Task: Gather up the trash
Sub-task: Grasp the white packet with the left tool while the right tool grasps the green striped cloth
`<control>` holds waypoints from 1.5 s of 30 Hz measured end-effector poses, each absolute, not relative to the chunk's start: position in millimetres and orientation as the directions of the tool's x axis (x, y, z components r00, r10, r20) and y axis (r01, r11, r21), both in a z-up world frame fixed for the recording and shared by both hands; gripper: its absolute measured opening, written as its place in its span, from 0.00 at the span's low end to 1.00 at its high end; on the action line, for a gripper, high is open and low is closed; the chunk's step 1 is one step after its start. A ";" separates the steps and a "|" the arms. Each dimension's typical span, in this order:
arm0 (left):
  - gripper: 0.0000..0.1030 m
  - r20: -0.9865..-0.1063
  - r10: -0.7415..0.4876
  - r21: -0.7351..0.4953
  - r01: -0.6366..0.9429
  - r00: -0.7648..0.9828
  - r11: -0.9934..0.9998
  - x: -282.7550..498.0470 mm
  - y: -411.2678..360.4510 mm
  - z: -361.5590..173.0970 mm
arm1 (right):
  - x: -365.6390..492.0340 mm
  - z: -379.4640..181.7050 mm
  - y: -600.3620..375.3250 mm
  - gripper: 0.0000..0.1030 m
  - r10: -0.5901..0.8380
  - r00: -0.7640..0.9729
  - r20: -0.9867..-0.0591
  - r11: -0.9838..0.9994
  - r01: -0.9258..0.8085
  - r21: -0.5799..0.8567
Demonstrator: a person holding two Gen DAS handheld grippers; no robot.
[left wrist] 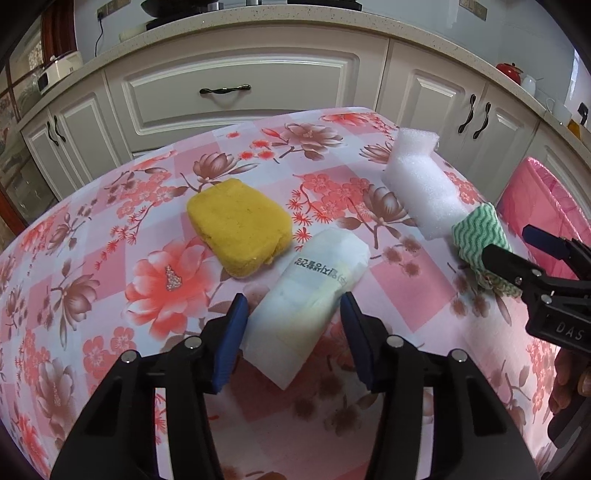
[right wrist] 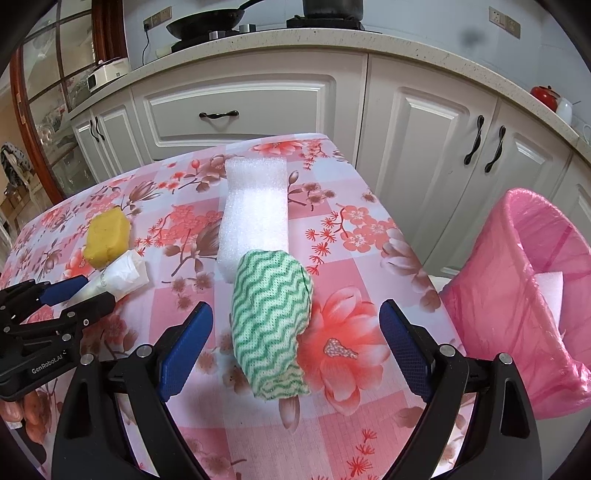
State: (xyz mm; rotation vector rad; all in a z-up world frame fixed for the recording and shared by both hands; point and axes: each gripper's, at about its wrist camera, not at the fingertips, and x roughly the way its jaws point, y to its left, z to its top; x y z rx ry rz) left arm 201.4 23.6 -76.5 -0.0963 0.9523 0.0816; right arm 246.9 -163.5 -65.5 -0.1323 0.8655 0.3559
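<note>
A white plastic packet (left wrist: pixel 310 288) with printed text lies on the flowered tablecloth (left wrist: pixel 110 295). My left gripper (left wrist: pixel 293 310) straddles it, blue pads close beside its sides without visibly squeezing it. A yellow sponge (left wrist: pixel 238 225) lies just left of the packet. My right gripper (right wrist: pixel 295 306) stands wide open around a rolled green-and-white wavy cloth (right wrist: pixel 271 314), with its pads clear of it. A white foam block (right wrist: pixel 256 210) lies just beyond the cloth. The left wrist view shows the right gripper (left wrist: pixel 508 240) at the cloth (left wrist: pixel 480 236).
A bin lined with a pink bag (right wrist: pixel 517 258) stands off the table's right edge, with a white foam piece (right wrist: pixel 550 291) inside. White kitchen cabinets (right wrist: pixel 240 107) and a counter with a pan (right wrist: pixel 207 22) run behind the table. A hand (left wrist: pixel 569 380) holds the right gripper.
</note>
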 end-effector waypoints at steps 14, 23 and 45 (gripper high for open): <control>0.33 -0.817 -0.041 -0.116 -0.095 0.575 0.989 197.1 17.8 -72.5 | 251.1 -74.6 -158.0 0.41 0.255 0.548 -0.797 0.925 -0.377 0.036; 0.21 -0.808 -0.052 -0.125 -0.084 0.587 0.989 184.2 6.2 -66.6 | 234.1 -65.7 -168.3 0.30 0.274 0.567 -0.777 0.919 -0.391 0.040; 0.19 -0.751 -0.057 -0.134 -0.067 0.657 0.989 143.5 -21.6 -22.2 | 187.4 -16.8 -207.9 0.29 0.321 0.648 -0.690 0.921 -0.384 0.067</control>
